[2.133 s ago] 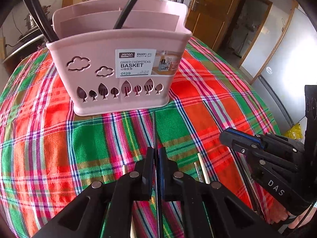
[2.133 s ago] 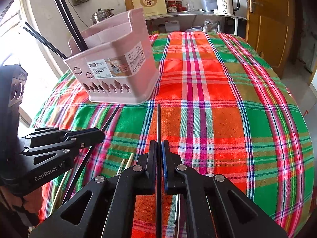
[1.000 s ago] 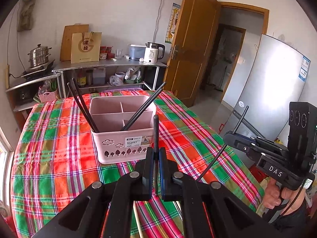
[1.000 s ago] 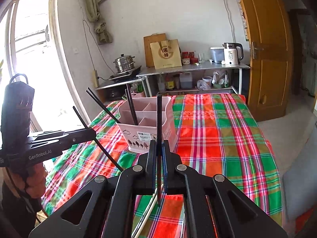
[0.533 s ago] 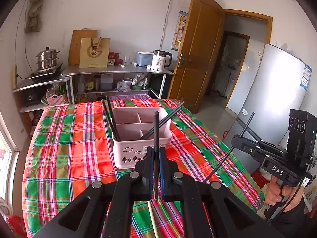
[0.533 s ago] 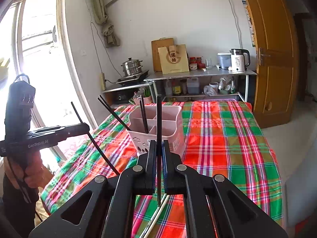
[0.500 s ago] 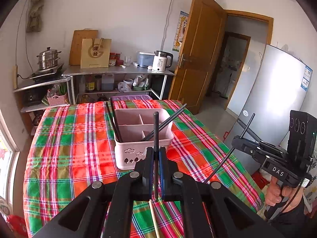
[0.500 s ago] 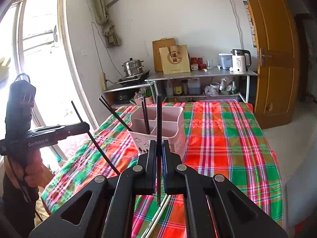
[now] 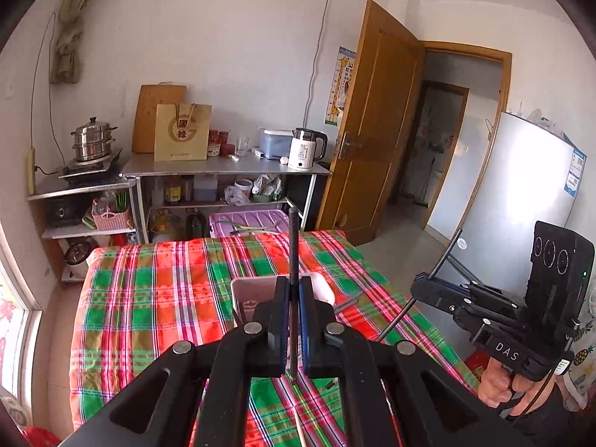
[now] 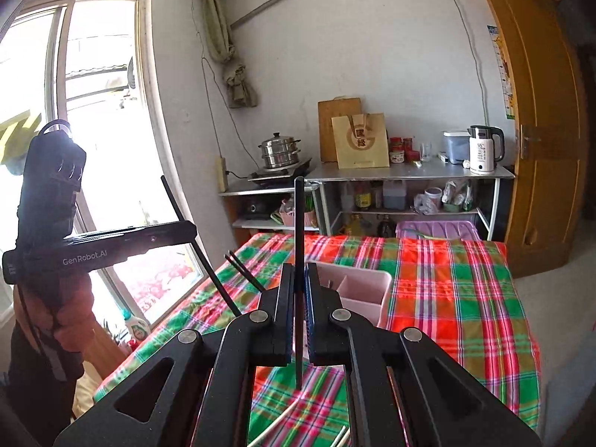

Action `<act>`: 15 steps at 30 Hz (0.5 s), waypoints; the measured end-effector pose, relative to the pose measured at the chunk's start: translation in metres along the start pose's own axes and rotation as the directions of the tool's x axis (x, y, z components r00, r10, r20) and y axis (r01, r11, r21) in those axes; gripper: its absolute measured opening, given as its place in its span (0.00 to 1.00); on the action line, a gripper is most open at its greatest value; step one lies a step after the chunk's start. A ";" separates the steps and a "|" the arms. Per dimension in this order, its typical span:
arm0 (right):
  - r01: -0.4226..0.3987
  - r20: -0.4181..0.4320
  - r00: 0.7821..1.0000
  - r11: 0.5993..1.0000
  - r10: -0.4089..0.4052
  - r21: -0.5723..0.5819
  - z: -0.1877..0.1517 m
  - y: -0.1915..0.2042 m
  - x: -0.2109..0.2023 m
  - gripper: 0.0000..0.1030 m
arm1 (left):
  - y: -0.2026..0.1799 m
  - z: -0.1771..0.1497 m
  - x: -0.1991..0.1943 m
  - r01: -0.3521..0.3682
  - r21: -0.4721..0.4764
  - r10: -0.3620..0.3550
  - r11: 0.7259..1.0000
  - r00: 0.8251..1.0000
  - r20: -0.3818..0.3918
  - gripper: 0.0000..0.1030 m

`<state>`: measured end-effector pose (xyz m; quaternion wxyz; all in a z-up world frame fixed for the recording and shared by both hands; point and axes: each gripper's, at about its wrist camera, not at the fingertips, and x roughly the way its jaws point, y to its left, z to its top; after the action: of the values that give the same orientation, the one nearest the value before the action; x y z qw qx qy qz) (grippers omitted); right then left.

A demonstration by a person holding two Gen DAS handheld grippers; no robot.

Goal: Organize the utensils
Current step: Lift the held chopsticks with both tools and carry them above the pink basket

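While you hold both tools raised above the plaid tablecloth (image 9: pixel 141 298), your left gripper (image 9: pixel 294 290) is clenched on a black chopstick (image 9: pixel 293 246) that stands upright between its pads, and your right gripper (image 10: pixel 300 279) is clamped the same way on its own dark chopstick (image 10: pixel 299 216). Pale chopsticks (image 10: pixel 275 428) lie on the cloth under the right tool. Just past both sets of fingers sits the pink basket (image 10: pixel 367 290), partly hidden behind them, with two black chopsticks (image 10: pixel 242 268) leaning out of its left side. Beyond the table stand the metal shelf (image 9: pixel 227 165) with a white kettle (image 9: pixel 303 149), a steel steamer pot (image 9: pixel 91 143), and the wooden door (image 9: pixel 376 123).
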<state>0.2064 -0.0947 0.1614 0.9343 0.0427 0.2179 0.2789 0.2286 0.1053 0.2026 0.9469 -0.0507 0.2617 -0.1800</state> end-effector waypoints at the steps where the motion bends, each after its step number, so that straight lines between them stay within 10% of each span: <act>1: -0.001 0.010 1.000 1.000 0.001 -0.002 0.006 0.001 0.002 0.05 | 0.001 0.008 0.000 -0.005 0.005 0.004 1.000 1.000 0.011 0.04; 15: -0.006 0.055 0.999 0.999 0.004 0.053 0.039 -0.025 0.048 0.05 | 0.033 0.056 0.055 -0.035 0.015 0.035 0.999 0.999 0.008 0.04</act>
<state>0.2720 -0.0882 0.1730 0.9377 0.0757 0.1996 0.2741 0.3111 0.1158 0.2182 0.9512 -0.0397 0.2577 -0.1650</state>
